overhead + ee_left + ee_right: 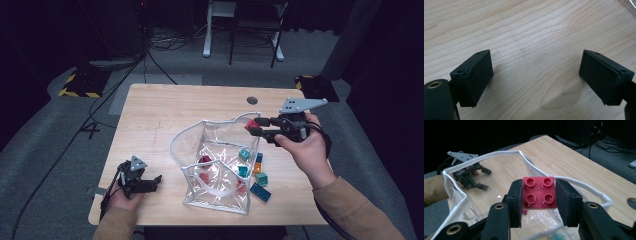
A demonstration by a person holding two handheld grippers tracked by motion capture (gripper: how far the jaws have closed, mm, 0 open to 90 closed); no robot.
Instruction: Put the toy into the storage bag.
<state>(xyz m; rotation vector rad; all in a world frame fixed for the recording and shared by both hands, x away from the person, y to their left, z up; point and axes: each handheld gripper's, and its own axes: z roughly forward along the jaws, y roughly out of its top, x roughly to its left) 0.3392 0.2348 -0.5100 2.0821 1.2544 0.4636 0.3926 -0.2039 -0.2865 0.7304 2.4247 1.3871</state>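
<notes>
Your right tongs (253, 128) sit at the upper right corner of a clear plastic bag (220, 165) with a white rim, which stands open on the bench (165, 107). In the right gripper view the rim wire (486, 157) arches just beyond and to either side of the tips, so it stands between the tongs and the bag's interior. Below and beside your right tongs, loose bricks lie against the outside of the bag's right wall: teal bricks (262, 179), an orange brick (257, 168) and a blue brick (260, 192) near the bench's front edge. More bricks, red and teal among them, show through the plastic inside the bag (204, 161). Your left tongs (156, 180) rest well apart from the bag, to its left, near the bench's front edge.

Your right tongs are about half closed and clamp a red four-stud brick (539, 192), one pad pressed on each side, studs facing the camera. The brick is held in the air at the bag's rim, clear of the bench. Your left tongs (536, 77) stand wide open over bare wood, with nothing between the pads.
</notes>
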